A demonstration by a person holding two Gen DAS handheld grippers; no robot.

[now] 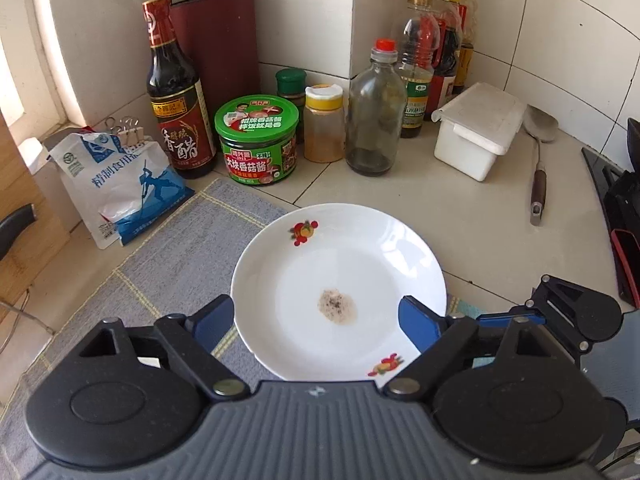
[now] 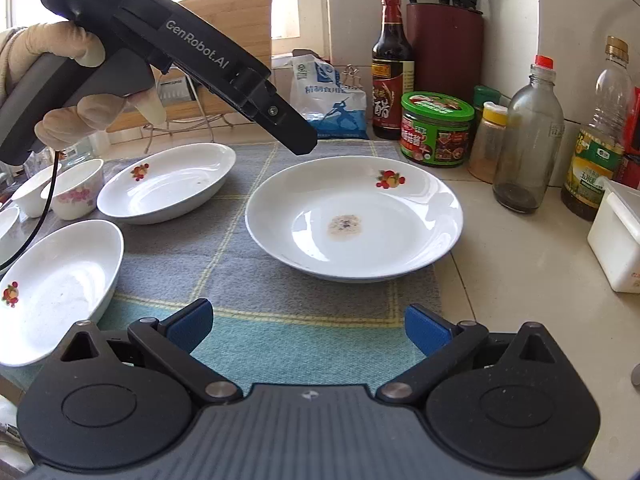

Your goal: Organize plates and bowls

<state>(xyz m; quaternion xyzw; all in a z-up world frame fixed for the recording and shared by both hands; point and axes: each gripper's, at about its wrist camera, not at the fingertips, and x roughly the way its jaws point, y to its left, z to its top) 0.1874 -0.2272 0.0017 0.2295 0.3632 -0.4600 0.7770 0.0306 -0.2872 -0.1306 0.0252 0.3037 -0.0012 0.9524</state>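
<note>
The round plate point(image 2: 354, 220) lies on the grey mat point(image 2: 192, 256), its 3 o'clock rim overhanging onto the desk point(image 2: 520, 280). Both the left gripper point(image 1: 316, 316) and right gripper point(image 2: 306, 326) have fingers apart, holding nothing. A careless lift could tip the plate toward the glass bottle point(image 2: 528, 140) at 2 o'clock.

Across the upper half of my left view I see a dark vinegar bottle point(image 1: 176, 96), a green-lidded sauce jar point(image 1: 258, 140), a yellow-capped spice shaker point(image 1: 324, 124) and a red-capped glass bottle point(image 1: 374, 112). A white lidded box point(image 1: 476, 132) and a metal spatula point(image 1: 538, 160) sit right of them on the tabletop point(image 1: 460, 216).
</note>
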